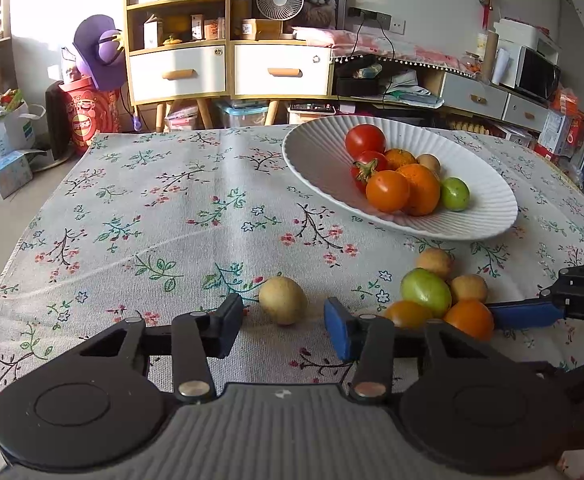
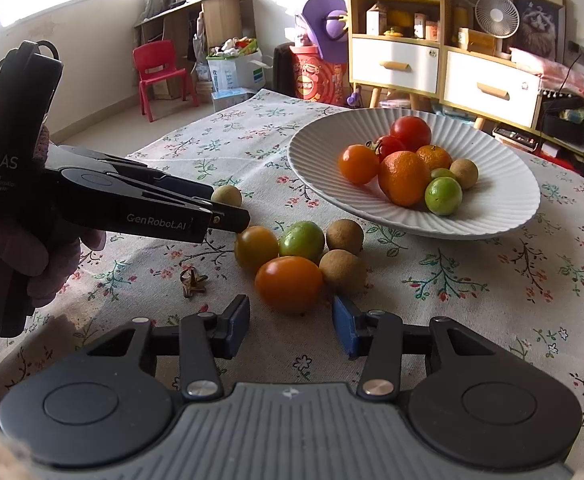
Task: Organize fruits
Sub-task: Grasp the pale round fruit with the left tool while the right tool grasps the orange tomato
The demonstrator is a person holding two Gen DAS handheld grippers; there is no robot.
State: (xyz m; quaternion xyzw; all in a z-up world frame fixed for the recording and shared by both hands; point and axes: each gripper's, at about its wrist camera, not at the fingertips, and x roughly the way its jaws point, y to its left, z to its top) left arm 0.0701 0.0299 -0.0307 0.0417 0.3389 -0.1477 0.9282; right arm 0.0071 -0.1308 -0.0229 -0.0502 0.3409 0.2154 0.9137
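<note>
A white ribbed plate (image 1: 488,200) (image 2: 504,200) holds several tomatoes, oranges, a green fruit and a longan. My left gripper (image 1: 283,326) is open, its jaws on either side of a lone tan longan (image 1: 283,300) on the cloth, not touching it; the longan shows in the right wrist view (image 2: 226,195) behind the left gripper's fingers (image 2: 231,218). My right gripper (image 2: 290,326) is open just in front of an orange tomato (image 2: 289,283) (image 1: 469,318). Beside it lie a yellow-orange tomato (image 2: 255,247), a green fruit (image 2: 302,241) (image 1: 426,291) and two longans (image 2: 344,237) (image 2: 343,271).
A floral cloth (image 1: 171,220) covers the table. A dried brown stem (image 2: 191,282) lies on it left of the fruit cluster. Shelves, drawers and a fan stand beyond the table's far edge.
</note>
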